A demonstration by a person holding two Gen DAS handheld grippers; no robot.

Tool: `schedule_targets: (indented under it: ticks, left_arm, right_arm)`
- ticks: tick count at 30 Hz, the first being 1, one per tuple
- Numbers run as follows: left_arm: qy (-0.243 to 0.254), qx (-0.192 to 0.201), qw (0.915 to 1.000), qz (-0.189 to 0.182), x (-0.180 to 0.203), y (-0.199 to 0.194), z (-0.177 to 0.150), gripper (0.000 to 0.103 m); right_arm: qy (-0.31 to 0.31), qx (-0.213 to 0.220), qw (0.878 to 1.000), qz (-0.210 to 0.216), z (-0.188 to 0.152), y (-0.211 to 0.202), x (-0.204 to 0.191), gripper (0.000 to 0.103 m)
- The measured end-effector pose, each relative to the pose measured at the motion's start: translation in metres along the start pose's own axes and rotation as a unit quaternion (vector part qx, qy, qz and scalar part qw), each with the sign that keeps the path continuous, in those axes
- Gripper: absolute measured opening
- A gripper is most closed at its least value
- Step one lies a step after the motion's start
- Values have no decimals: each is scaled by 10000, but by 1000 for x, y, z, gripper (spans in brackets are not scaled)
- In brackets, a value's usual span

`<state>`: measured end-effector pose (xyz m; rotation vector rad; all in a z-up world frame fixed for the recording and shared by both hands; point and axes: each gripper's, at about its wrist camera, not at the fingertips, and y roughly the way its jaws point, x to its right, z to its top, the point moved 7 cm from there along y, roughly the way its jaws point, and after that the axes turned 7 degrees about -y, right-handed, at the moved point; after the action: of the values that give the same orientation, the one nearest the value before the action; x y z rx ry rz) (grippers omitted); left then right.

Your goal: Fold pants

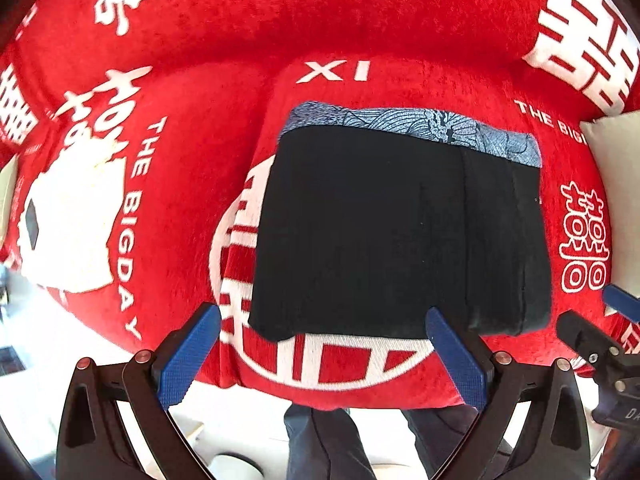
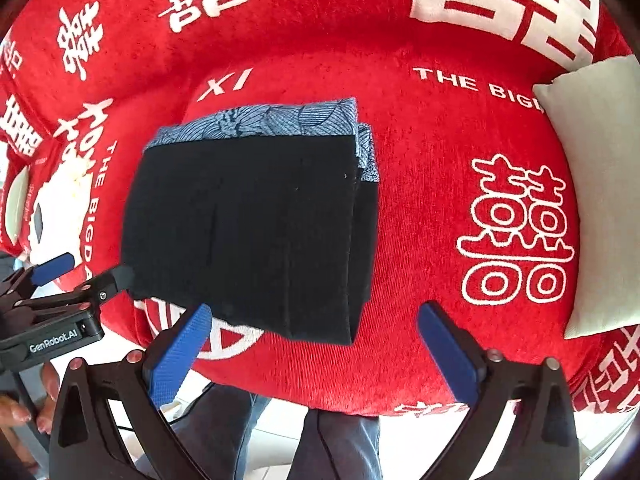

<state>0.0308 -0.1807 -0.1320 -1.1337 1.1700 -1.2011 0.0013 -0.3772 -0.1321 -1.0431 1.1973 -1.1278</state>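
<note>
The pants point(image 1: 384, 232) lie folded into a black rectangle on the red cover point(image 1: 224, 32), with a blue patterned strip point(image 1: 416, 124) showing along the far edge. My left gripper point(image 1: 320, 314) hangs above the fold's near edge, jaws wide open and nothing between them. In the right wrist view the same pants point(image 2: 248, 232) sit left of centre, stacked in layers at their right side. My right gripper point(image 2: 316, 312) is open over the near right corner, holding nothing. The left gripper point(image 2: 86, 270) shows at the left edge there, also open.
A cream pillow point(image 2: 592, 200) rests on the cover at the right. The red cover point(image 2: 440, 152) carries white printed characters and drops off at its near edge to a pale floor point(image 1: 248, 432). A person's legs point(image 2: 340, 444) stand below, and a hand point(image 2: 24, 412) holds the left tool.
</note>
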Motion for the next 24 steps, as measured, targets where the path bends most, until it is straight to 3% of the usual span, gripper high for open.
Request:
schedule_targets:
  ticks: [6,12,24]
  left_arm:
    - [118,14,9998,134,-7,-9,-9,103]
    - [511,-50,9985,209,-17,-7,-16,103]
    - [1037,-50,9946,-14,-20,-24,-30,103]
  right_arm:
    - [-43,-132,9999,-29,1,-7,-11,103]
    - [238,-103,9992,-317,-4,-9,-25,103]
    - [470,-78,9967,-661,-25,-27,-51,103]
